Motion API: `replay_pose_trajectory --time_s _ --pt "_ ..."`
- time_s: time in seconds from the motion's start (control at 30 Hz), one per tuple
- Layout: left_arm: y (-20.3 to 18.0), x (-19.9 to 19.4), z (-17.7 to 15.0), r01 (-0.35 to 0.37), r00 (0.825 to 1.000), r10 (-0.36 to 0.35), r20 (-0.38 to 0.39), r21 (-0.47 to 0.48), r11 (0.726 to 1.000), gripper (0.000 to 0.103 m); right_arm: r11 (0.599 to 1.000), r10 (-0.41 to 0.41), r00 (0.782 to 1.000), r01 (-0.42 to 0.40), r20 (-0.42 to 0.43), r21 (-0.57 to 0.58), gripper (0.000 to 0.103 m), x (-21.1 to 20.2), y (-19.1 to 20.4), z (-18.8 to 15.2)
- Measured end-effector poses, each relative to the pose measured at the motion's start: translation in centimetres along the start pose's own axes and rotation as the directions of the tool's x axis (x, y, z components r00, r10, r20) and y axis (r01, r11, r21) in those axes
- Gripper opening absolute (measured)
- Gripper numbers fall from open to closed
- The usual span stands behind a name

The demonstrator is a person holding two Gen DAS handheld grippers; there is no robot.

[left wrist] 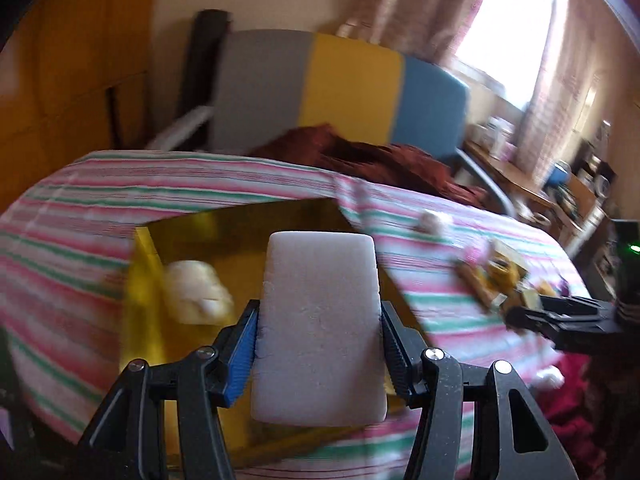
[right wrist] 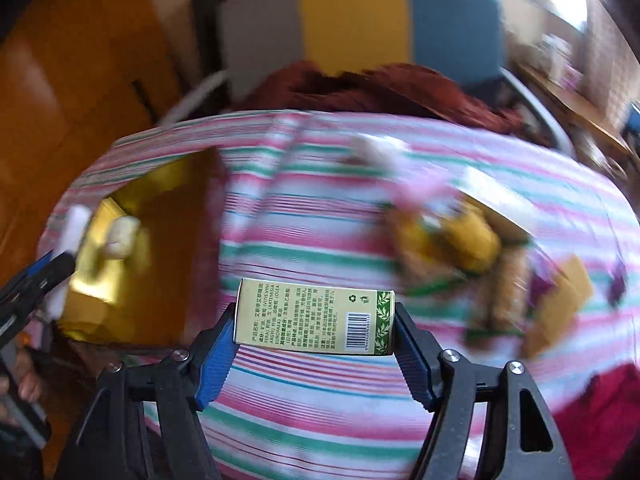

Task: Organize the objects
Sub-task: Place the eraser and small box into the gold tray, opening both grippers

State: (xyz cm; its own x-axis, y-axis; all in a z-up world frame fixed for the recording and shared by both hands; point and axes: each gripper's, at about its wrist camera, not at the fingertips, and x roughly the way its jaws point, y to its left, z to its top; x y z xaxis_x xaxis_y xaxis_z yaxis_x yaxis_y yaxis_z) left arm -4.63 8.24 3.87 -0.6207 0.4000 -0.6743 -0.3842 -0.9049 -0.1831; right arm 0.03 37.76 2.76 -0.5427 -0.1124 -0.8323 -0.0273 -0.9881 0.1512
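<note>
Box (right wrist: 132, 256) left on bedspread (right wrist: 320, 216), clutter (right wrist: 460, 240) right, chair (right wrist: 352, 20) behind

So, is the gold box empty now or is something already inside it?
Not empty. The open gold box already holds one pale cream object lying on its floor. The white block is not in the box; the left gripper grips it.

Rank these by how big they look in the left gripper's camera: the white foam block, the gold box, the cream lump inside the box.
1. Gold box, though the block hides part of it.
2. White foam block; it sits right at the camera, so its true size is unsure.
3. Cream lump, blurred but clearly the smallest.
</note>
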Motion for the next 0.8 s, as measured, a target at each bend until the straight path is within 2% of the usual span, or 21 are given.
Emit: replay_pose_trajectory --time_s 0.1,0.17,0.3,0.43,0.5,0.57,0.7,0.8 --pt "3.6 -0.2 0.1 -0.063 0.998 0.063 -0.001 -0.047 0.997 0.057 0.996 0.053 0.999 -0.053 -0.004 -0.071 0.073 1.2 4.3 1.4" --pt "5.2 0.0 0.1 -0.080 0.997 0.080 -0.008 -0.073 0.994 0.058 0.988 0.094 0.995 -0.095 -0.017 -0.118 0.073 2.0 7.2 2.1" --pt "7.6 0.6 -0.2 -0.124 0.992 0.121 -0.030 -0.125 0.984 0.058 0.969 0.155 0.986 -0.164 -0.059 -0.186 0.073 3.8 12.0 2.7" --pt "9.0 1.0 -0.5 -0.146 0.989 0.142 -0.036 -0.172 0.974 0.060 0.948 0.182 0.977 -0.204 -0.112 -0.242 0.073 5.8 16.0 2.6" --pt "9.6 1.1 -0.6 -0.157 0.988 0.152 -0.040 -0.191 0.969 0.073 0.941 0.190 0.972 -0.220 -0.135 -0.256 0.073 6.6 17.0 2.4" --pt "10.2 0.8 -0.8 -0.160 0.987 0.156 -0.033 -0.224 0.961 0.081 0.933 0.198 0.968 -0.235 -0.158 -0.272 0.075 7.7 18.1 2.4" --pt "10.6 -0.2 -1.1 -0.187 0.982 0.190 -0.010 -0.233 0.954 0.081 0.916 0.241 0.951 -0.288 -0.192 -0.278 0.083 8.6 19.7 1.6" --pt "10.7 -1.2 -1.8 -0.212 0.976 0.219 0.007 -0.229 0.950 0.081 0.912 0.252 0.946 -0.302 -0.204 -0.278 0.083 8.9 20.2 0.8"
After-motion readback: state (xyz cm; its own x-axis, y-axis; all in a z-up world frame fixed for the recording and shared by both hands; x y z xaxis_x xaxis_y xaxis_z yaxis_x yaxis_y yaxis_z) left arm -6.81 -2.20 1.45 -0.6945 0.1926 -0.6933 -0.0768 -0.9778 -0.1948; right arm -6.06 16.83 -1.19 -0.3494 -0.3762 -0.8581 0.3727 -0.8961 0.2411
